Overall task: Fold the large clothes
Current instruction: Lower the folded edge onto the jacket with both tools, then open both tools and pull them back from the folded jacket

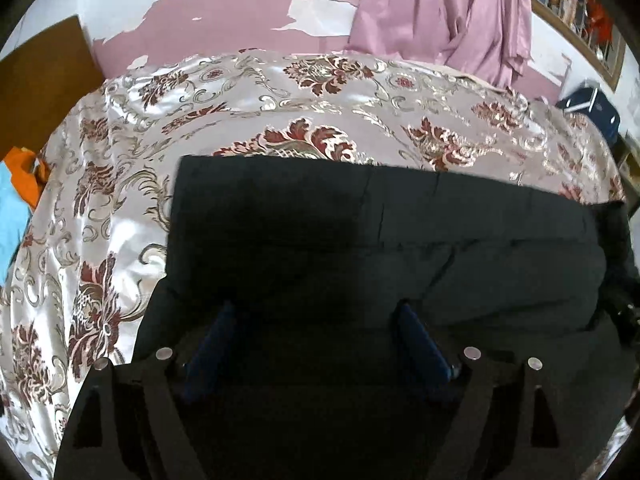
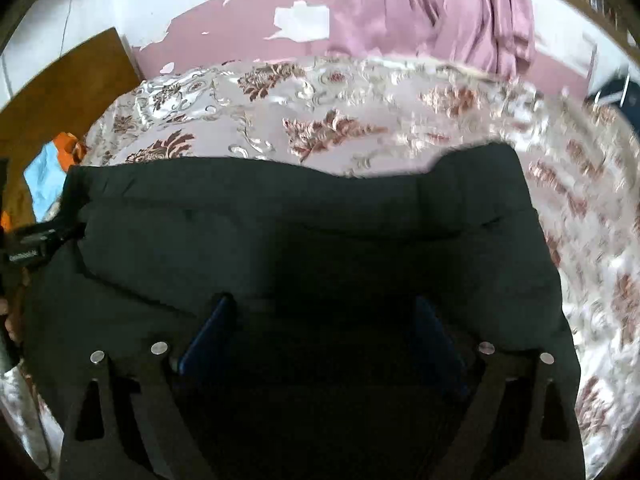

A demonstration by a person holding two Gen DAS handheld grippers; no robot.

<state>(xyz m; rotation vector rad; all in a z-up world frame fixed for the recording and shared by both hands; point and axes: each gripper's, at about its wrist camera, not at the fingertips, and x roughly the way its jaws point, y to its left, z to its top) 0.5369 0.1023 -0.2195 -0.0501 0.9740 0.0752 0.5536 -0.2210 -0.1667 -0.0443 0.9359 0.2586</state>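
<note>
A large black garment (image 1: 360, 240) lies folded into a broad rectangle on a bed with a shiny floral bedspread (image 1: 280, 96). My left gripper (image 1: 316, 312) hovers over the garment's near part, its blue-padded fingers (image 1: 416, 336) wide apart and open, no cloth pinched between them. In the right wrist view the same black garment (image 2: 300, 224) fills the middle. My right gripper (image 2: 324, 304) stands open above it, blue fingers (image 2: 212, 328) spread wide. The garment's near edge is hidden under both grippers. A black gripper body (image 2: 28, 252) shows at the left edge.
Bedspread (image 2: 580, 200) shows bare beyond and on both sides of the garment. A pink curtain (image 1: 440, 12) hangs against a peeling pink wall behind the bed. A brown board (image 1: 40, 80) and orange and blue cloths (image 1: 20, 184) sit left; a dark blue object (image 1: 592, 108) sits right.
</note>
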